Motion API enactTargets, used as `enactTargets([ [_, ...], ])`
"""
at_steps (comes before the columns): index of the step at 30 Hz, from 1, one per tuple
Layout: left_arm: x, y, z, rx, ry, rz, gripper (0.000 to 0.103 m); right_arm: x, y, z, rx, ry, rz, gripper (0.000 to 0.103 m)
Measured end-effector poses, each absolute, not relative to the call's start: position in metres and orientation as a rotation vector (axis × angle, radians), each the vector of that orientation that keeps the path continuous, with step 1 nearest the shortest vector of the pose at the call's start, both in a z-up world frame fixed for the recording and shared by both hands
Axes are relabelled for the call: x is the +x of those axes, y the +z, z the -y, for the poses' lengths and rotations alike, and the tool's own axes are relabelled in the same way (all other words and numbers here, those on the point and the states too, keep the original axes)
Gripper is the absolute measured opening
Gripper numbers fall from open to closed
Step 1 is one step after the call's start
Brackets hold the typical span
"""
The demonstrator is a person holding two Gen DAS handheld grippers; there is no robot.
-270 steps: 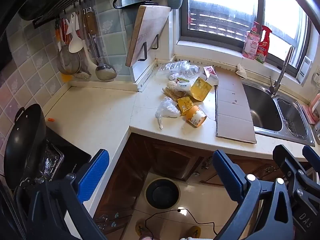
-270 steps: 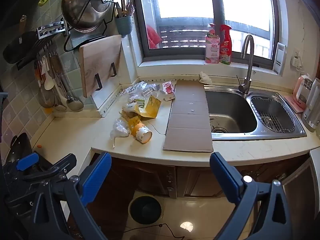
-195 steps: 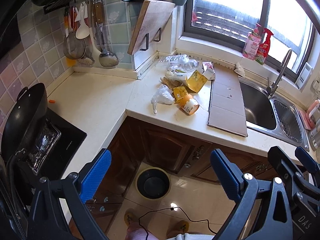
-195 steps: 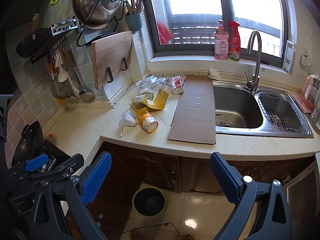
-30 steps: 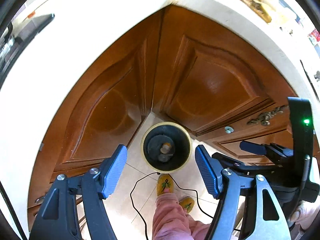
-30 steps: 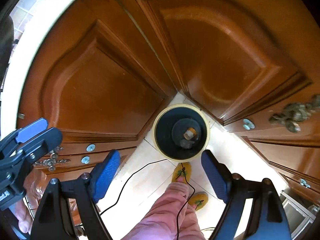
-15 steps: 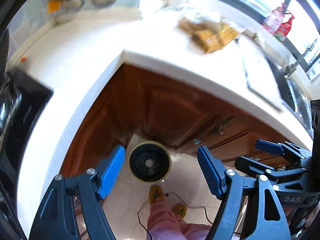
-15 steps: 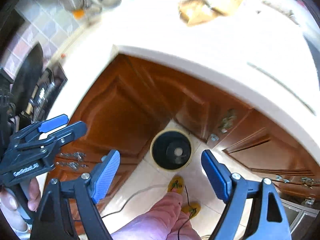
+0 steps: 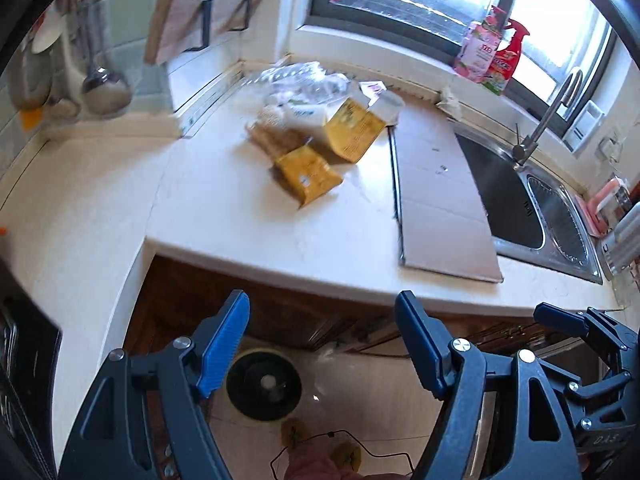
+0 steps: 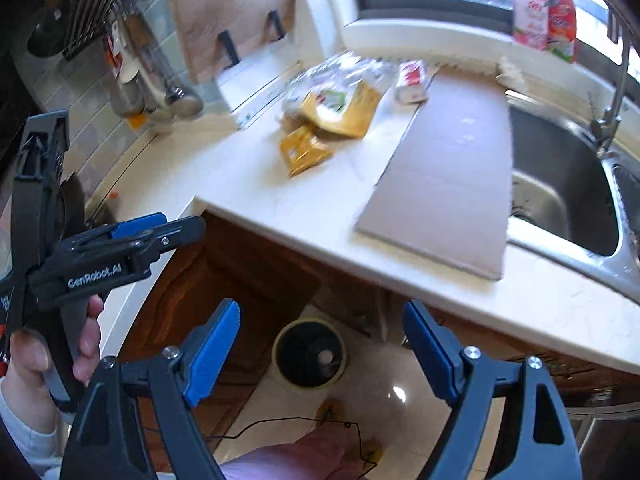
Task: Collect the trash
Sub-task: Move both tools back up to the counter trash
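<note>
Trash lies on the cream counter (image 9: 248,224): a small yellow packet (image 9: 308,174) (image 10: 304,152), a larger yellow bag (image 9: 352,128) (image 10: 344,114), crumpled clear plastic (image 9: 304,80) and a white carton with red print (image 10: 412,80). A flat cardboard sheet (image 9: 440,200) (image 10: 444,172) lies beside the sink. The round black trash bin (image 9: 264,386) (image 10: 310,354) stands on the floor below the counter corner, with small items in it. My left gripper (image 9: 320,320) and right gripper (image 10: 322,328) hover over the bin, both open and empty. A hand (image 10: 36,356) holds the left gripper's handle.
A steel sink (image 9: 560,264) with a faucet (image 9: 548,116) is at the right. Cleaning bottles (image 9: 492,56) stand on the windowsill. A cutting board (image 10: 228,20) and hanging utensils (image 9: 104,88) line the wall. Brown cabinet doors (image 10: 248,280), a floor cable (image 10: 280,424) and slippered feet (image 9: 320,444) are below.
Both grippers have risen and tipped up: the views swung from the bin and cabinet doors to the counter. The cup and plastic bag seen earlier are gone from the counter.
</note>
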State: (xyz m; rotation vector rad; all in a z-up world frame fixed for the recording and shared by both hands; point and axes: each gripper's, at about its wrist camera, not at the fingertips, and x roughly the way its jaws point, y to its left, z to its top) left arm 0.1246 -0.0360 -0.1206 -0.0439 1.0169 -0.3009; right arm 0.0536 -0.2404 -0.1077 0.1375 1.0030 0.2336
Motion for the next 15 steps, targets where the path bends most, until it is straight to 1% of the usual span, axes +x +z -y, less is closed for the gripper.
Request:
enactTargets([
  [2,0.139,-0.119,0.041,-0.049,-0.331,-1.016,0.073,0.060,-0.102,0.248,0.144,0.214,-0.984,0.084],
  [4,0.152,-0.119,0.042,-0.072,-0.368,-1.019,0.070,0.068,-0.098,0.253,0.156,0.192,-0.967,0.084],
  [6,0.166,-0.120,0.040,-0.105,-0.408,-1.032,0.062,0.078,-0.094,0.256,0.177,0.173,-0.951,0.084],
  [10,0.191,-0.127,0.032,-0.168,-0.464,-1.063,0.052,0.104,-0.090,0.257,0.230,0.150,-0.938,0.084],
  [12,0.205,-0.132,0.026,-0.200,-0.490,-1.077,0.043,0.116,-0.089,0.256,0.246,0.131,-0.938,0.084],
  [15,0.226,-0.143,0.016,-0.249,-0.520,-1.095,0.036,0.135,-0.090,0.253,0.272,0.116,-0.936,0.083],
])
